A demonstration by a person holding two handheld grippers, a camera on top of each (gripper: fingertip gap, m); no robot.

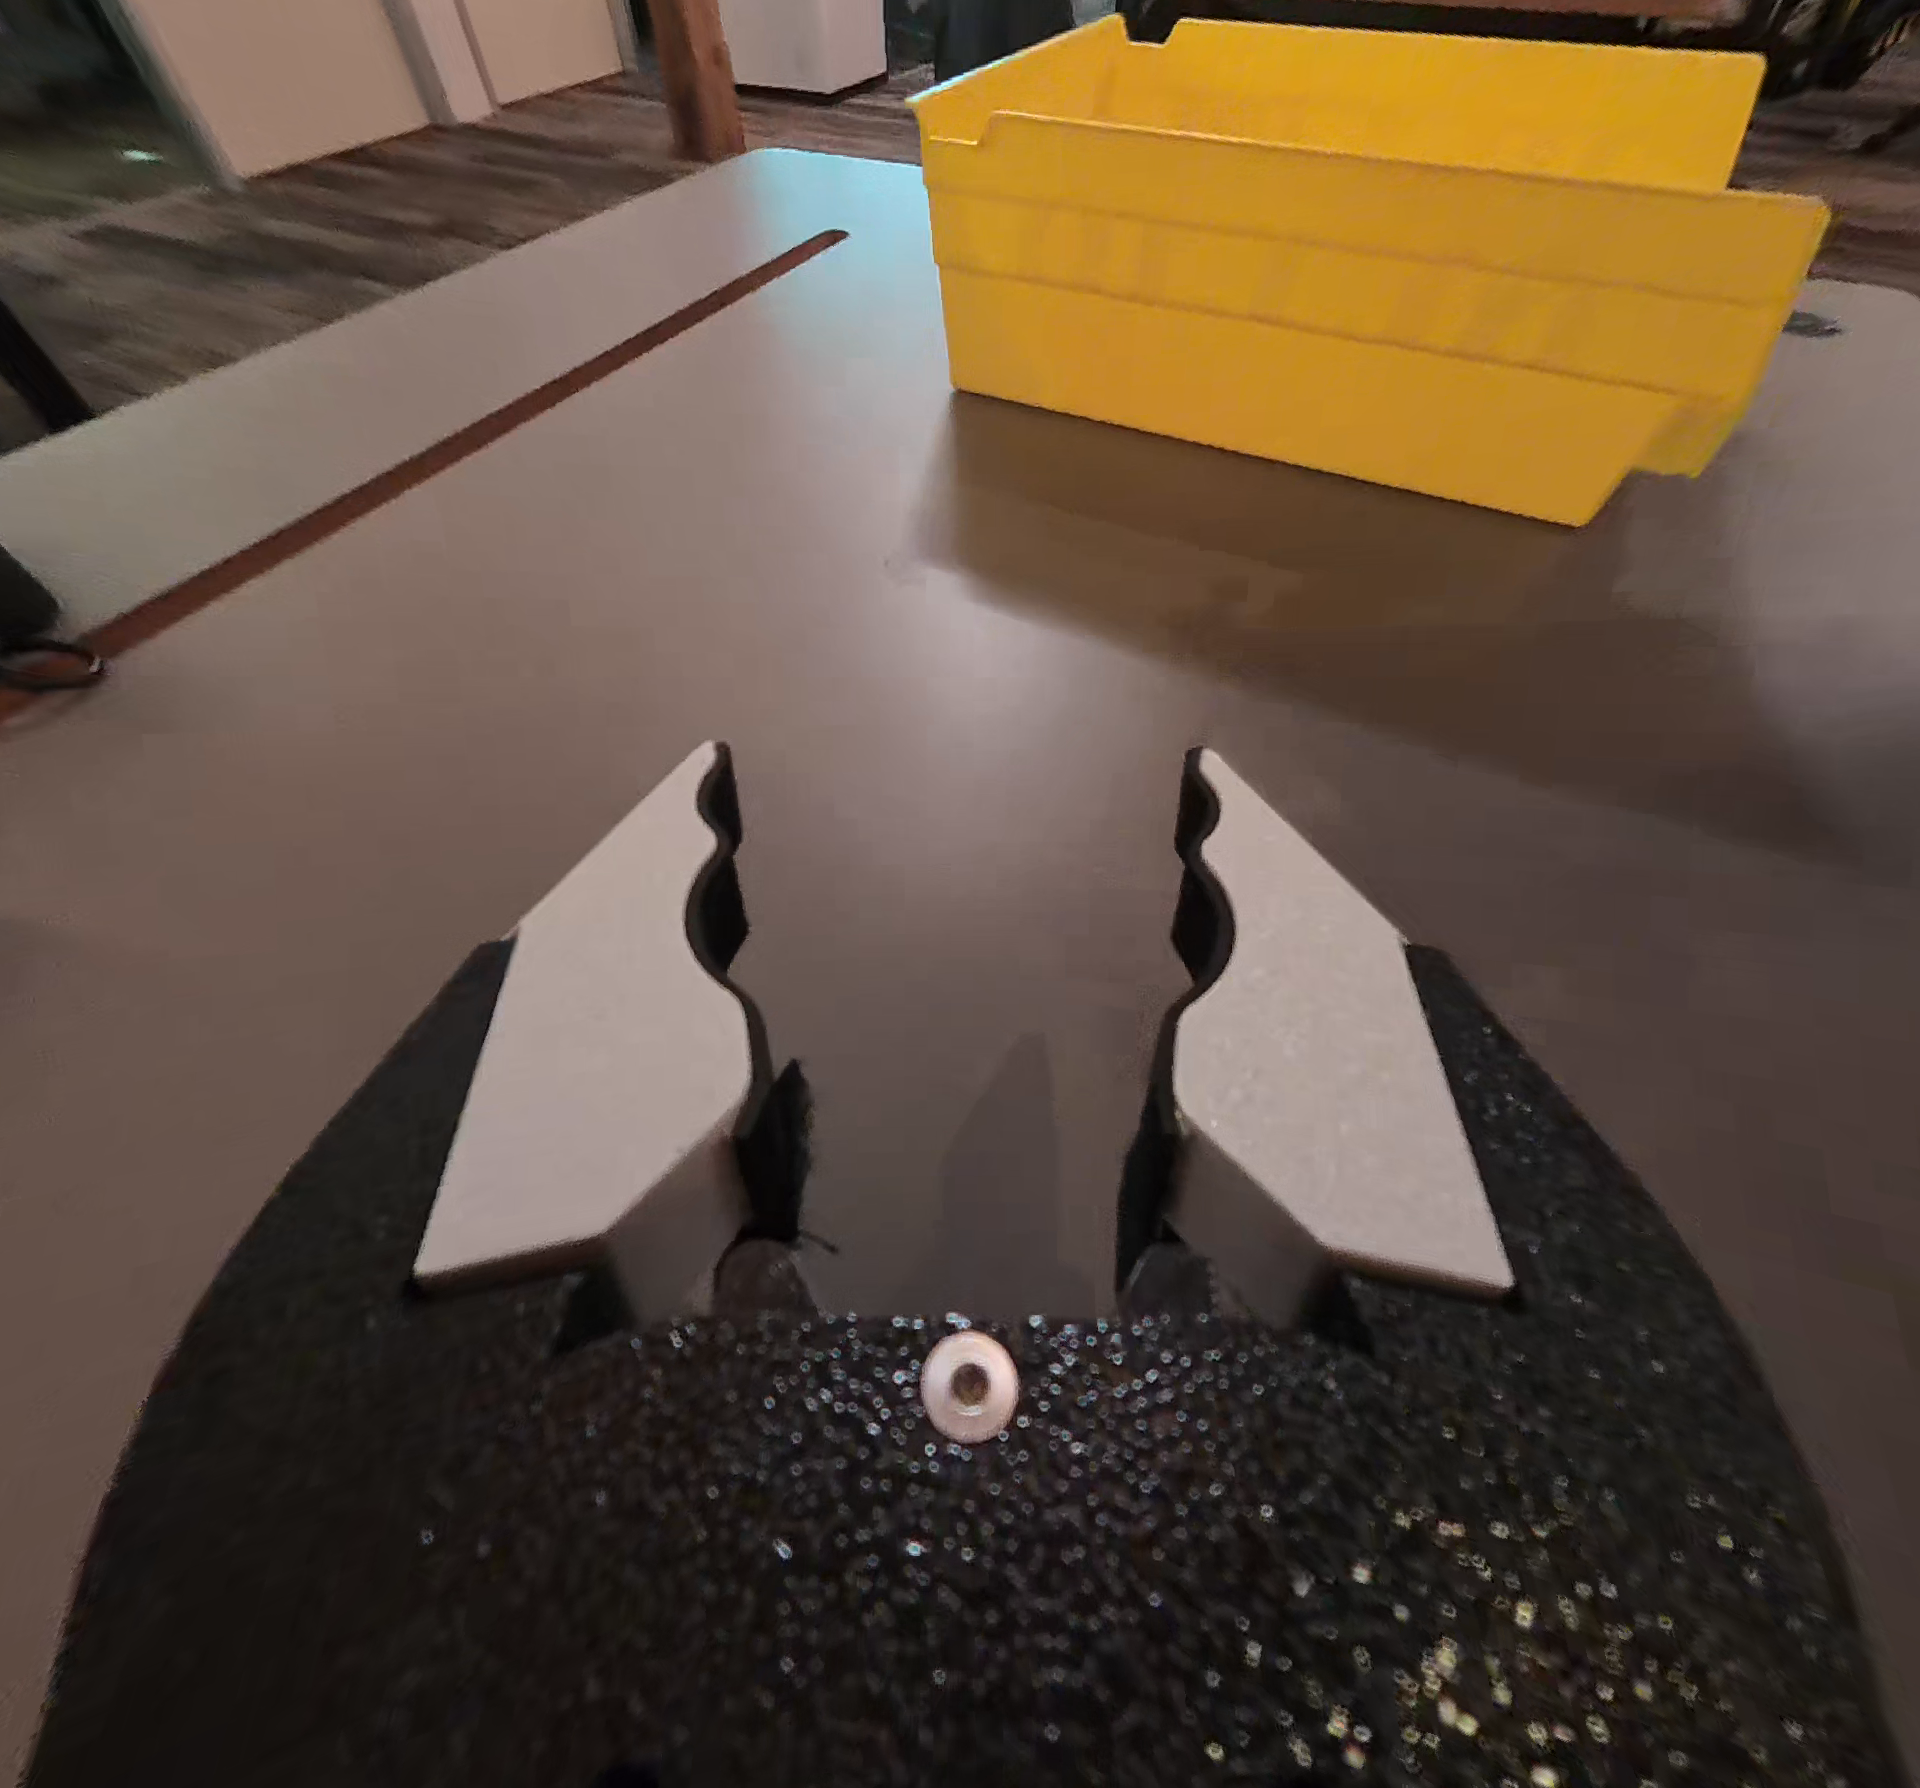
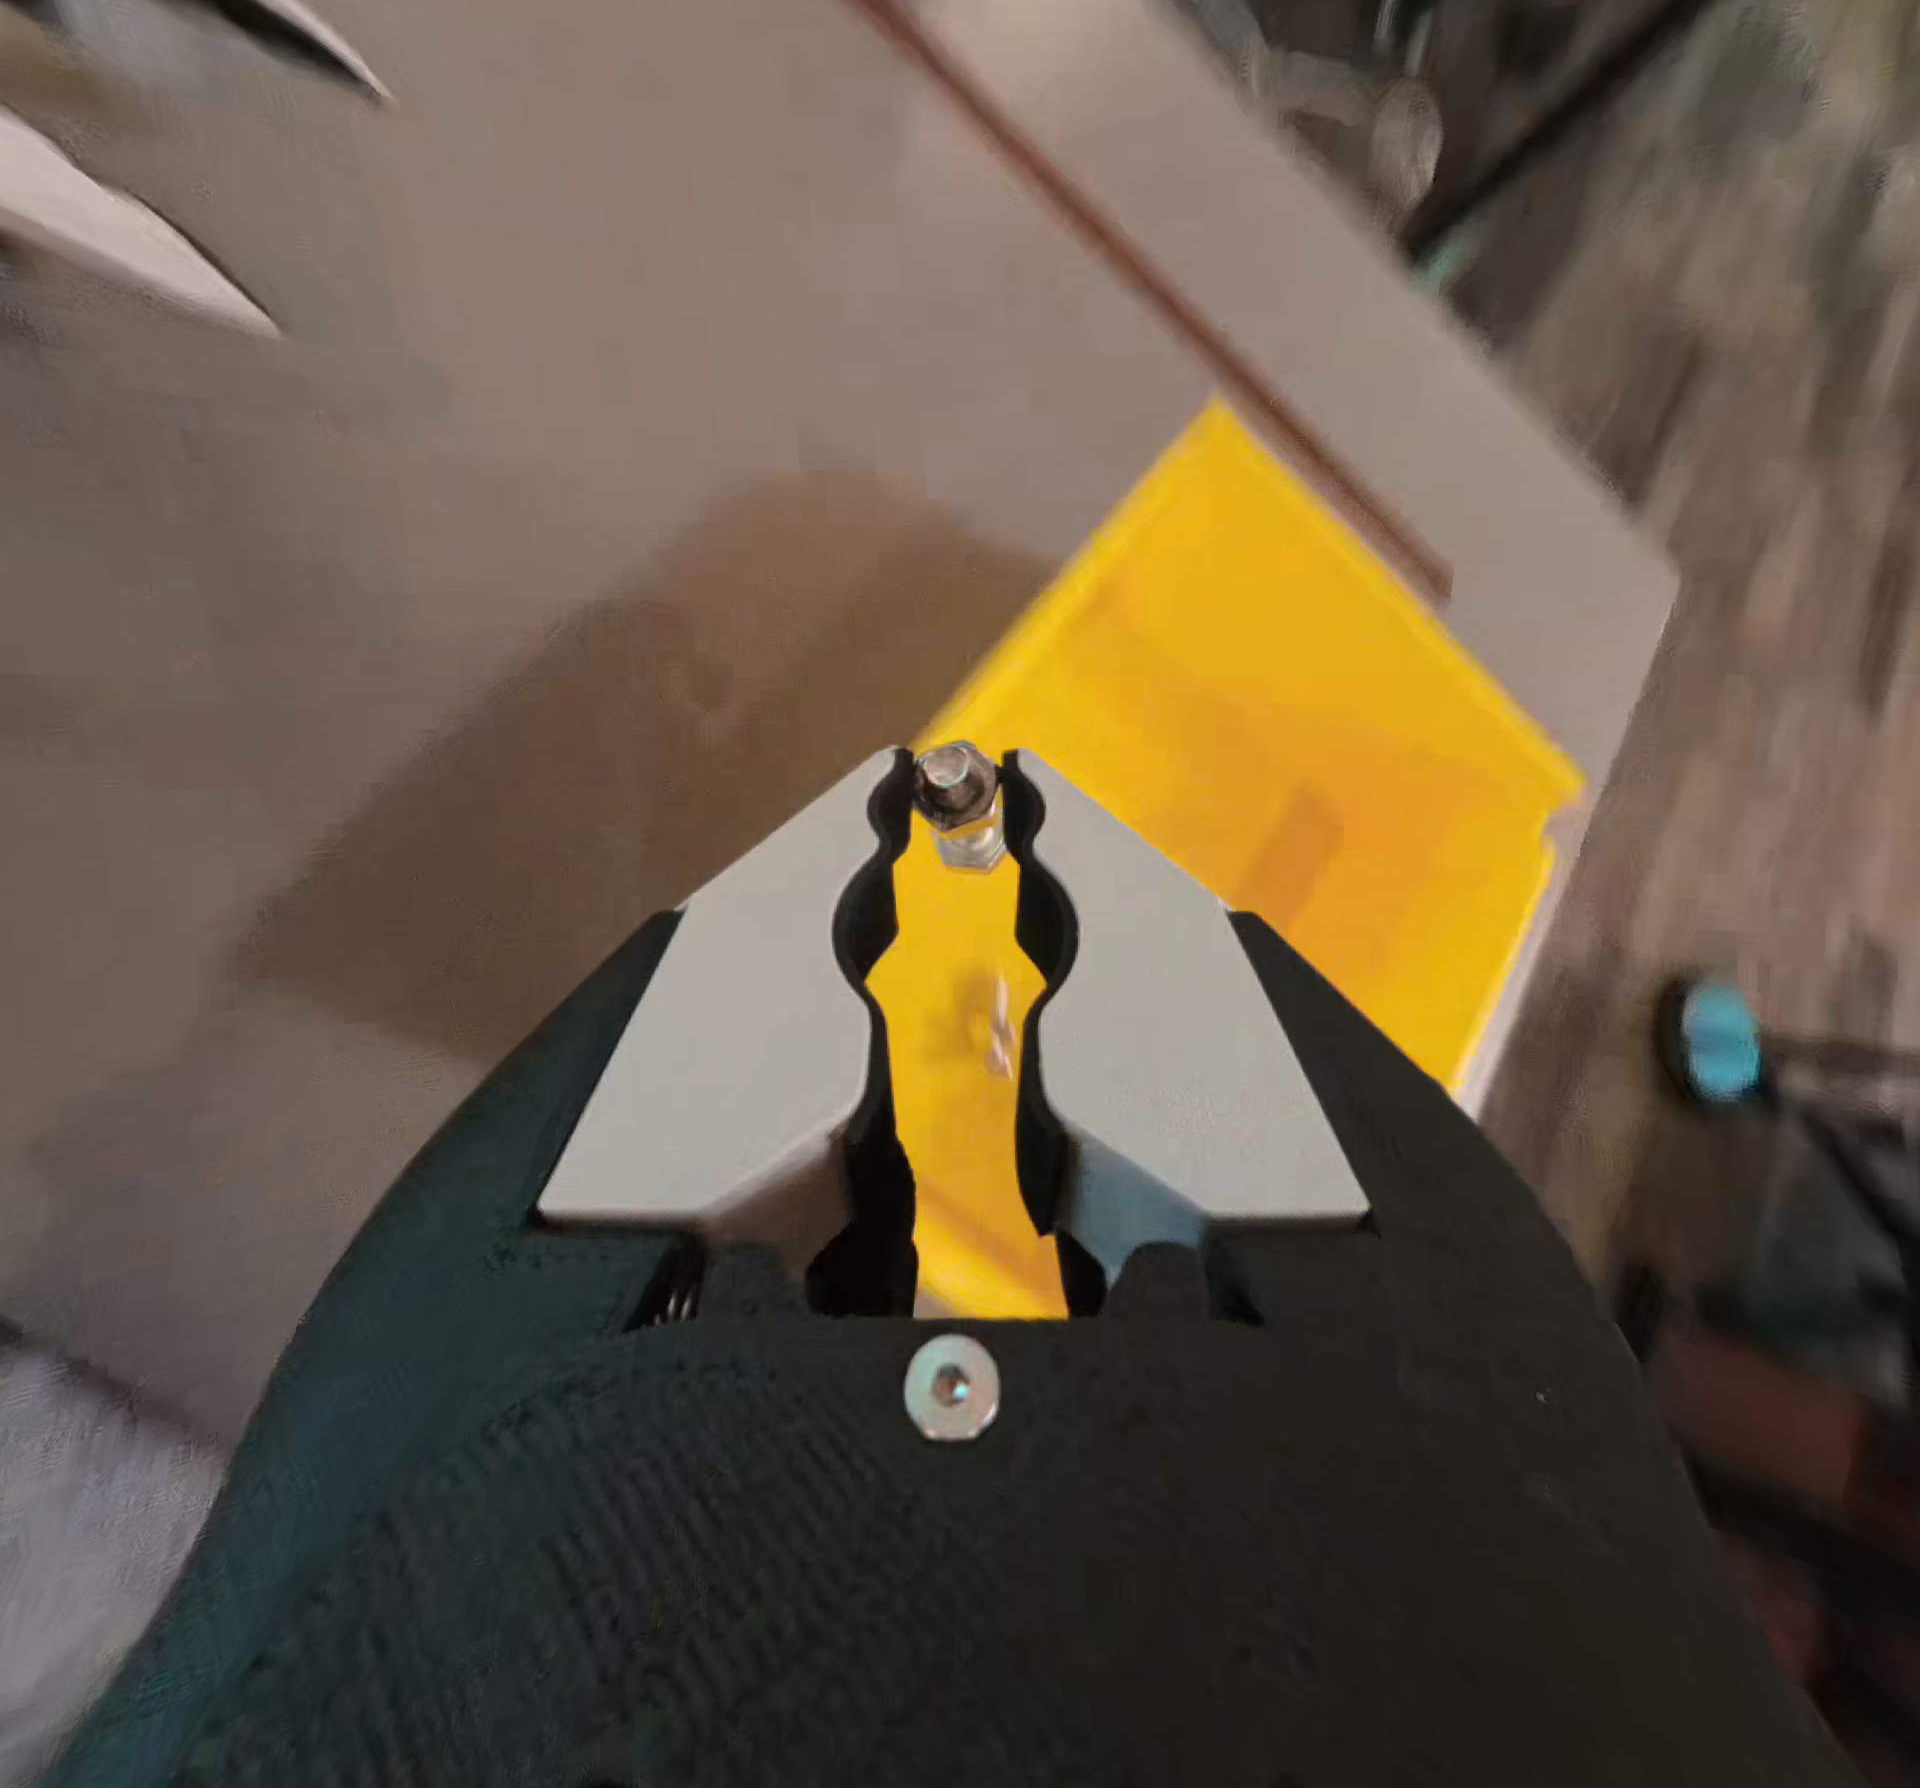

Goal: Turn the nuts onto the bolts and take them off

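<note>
Right gripper (image 2: 957,770) is nearest the lens, jaws clamped on a bolt (image 2: 954,798) pinched only at the very fingertips, held in the air over the yellow bin (image 2: 1299,699), which sits by the tabletop's far edge. Main risk: tip-only grip on round metal, so any twist or jolt could let it pivot or drop into the bin (frame is motion-blurred, so the hand seems to be swinging fast). Second risk: if the left side comes in off-axis, I'd expect a slipped or cross-threaded nut. Bolt looks like bright steel, end-on to the camera, with a hex nut (image 2: 968,850) apparently threaded on it; small loose hardware shows blurred on the bin floor. Left gripper (image 1: 958,782) is low over the bare table (image 1: 623,595), jaws wide apart, holding nothing, well short of the bin.
</note>
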